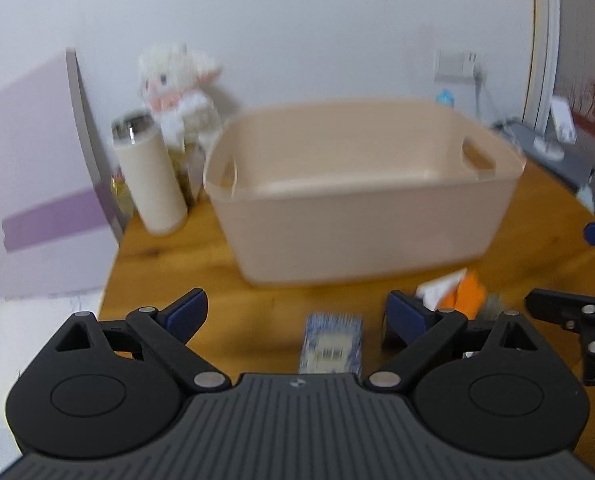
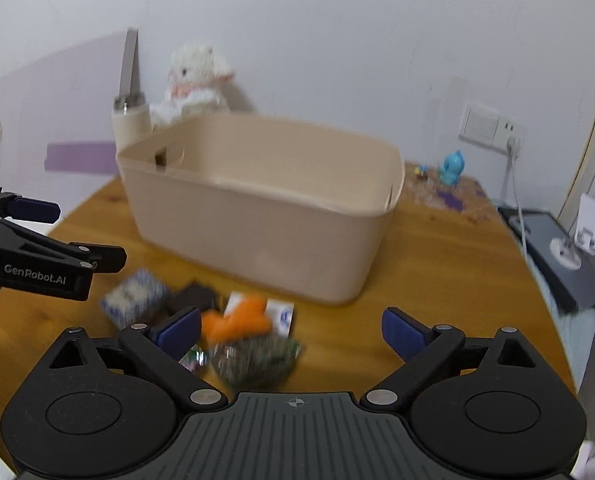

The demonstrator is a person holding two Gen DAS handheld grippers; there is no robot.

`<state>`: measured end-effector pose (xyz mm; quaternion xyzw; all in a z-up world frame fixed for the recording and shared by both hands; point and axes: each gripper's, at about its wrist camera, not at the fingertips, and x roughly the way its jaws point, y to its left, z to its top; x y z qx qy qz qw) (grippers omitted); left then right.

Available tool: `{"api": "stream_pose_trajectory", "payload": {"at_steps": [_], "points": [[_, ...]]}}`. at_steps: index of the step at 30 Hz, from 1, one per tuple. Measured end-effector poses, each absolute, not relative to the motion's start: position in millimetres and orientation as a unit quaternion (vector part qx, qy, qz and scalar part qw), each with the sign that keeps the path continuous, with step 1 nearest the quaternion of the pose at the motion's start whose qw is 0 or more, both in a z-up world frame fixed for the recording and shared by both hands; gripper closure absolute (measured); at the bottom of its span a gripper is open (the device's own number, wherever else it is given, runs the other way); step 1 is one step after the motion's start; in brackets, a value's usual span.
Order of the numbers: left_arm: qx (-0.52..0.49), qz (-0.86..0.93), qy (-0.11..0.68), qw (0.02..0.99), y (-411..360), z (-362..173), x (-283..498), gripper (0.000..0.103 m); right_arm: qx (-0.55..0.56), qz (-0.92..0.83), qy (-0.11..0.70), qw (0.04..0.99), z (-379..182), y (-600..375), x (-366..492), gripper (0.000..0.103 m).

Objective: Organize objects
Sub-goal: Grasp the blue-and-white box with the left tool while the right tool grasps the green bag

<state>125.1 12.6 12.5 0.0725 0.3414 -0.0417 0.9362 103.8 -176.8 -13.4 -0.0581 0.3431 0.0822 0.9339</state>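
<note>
Presently, both grippers, left gripper (image 1: 295, 314) and right gripper (image 2: 291, 330), hung with fingers spread wide and empty over small packets near the tabletop's (image 2: 437, 264) front edge, ahead of the empty beige bin (image 2: 257, 216). Risk: the blue-patterned box (image 1: 331, 342), orange packet (image 2: 235, 320) and foil pouch (image 2: 253, 362) were crowded; closing on one could drag or scatter neighbours.

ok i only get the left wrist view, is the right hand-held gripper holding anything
Observer: No, the right hand-held gripper is open with nothing between its fingers.
Operator: what else is in the pile by the orange thing
Observer: A clear-wrapped greenish packet lies beside the orange item, on the side away from the basket.
Operator: anything between orange and the blue-white box
Observer: Yes, a dark item sits between the blue-white box and the orange item; it is too blurred to identify.
</note>
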Motion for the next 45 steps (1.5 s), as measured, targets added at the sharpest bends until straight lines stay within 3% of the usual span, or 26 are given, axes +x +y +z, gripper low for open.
{"api": "stream_pose_trajectory", "payload": {"at_steps": [16,20,23,24,26,28,30,35,37,38,45], "points": [[0.065,-0.048,0.406,0.91,21,-52,149,0.007,-0.031,0.103,0.393,0.913,-70,-177,130,0.006],[0.055,-0.051,0.406,0.911,22,-56,154,0.008,-0.01,0.112,0.4,0.909,-78,-175,137,0.014],[0.056,-0.054,0.407,0.91,21,-59,157,0.012,0.0,0.117,0.399,0.909,-80,-173,139,0.029],[0.054,-0.059,0.409,0.909,20,-60,158,0.015,-0.006,0.117,0.397,0.91,-80,-171,138,0.042],[0.039,-0.069,0.413,0.907,23,-59,159,0.023,-0.018,0.115,0.395,0.911,-79,-167,137,0.043],[0.038,-0.076,0.411,0.908,23,-56,158,0.045,-0.018,0.121,0.395,0.911,-79,-166,135,0.044],[0.04,-0.089,0.413,0.906,22,-54,156,0.055,-0.022,0.121,0.393,0.911,-79,-165,132,0.047],[0.054,-0.094,0.421,0.901,19,-53,147,0.055,-0.033,0.116,0.392,0.912,-73,-165,122,0.05],[0.056,-0.096,0.425,0.898,19,-51,142,0.055,-0.039,0.114,0.39,0.913,-69,-167,116,0.057],[0.056,-0.097,0.423,0.899,19,-48,138,0.055,-0.041,0.112,0.389,0.914,-65,-169,113,0.07],[0.059,-0.103,0.394,0.911,18,-24,115,0.055,-0.046,0.102,0.371,0.922,-51,-178,101,0.071]]}}
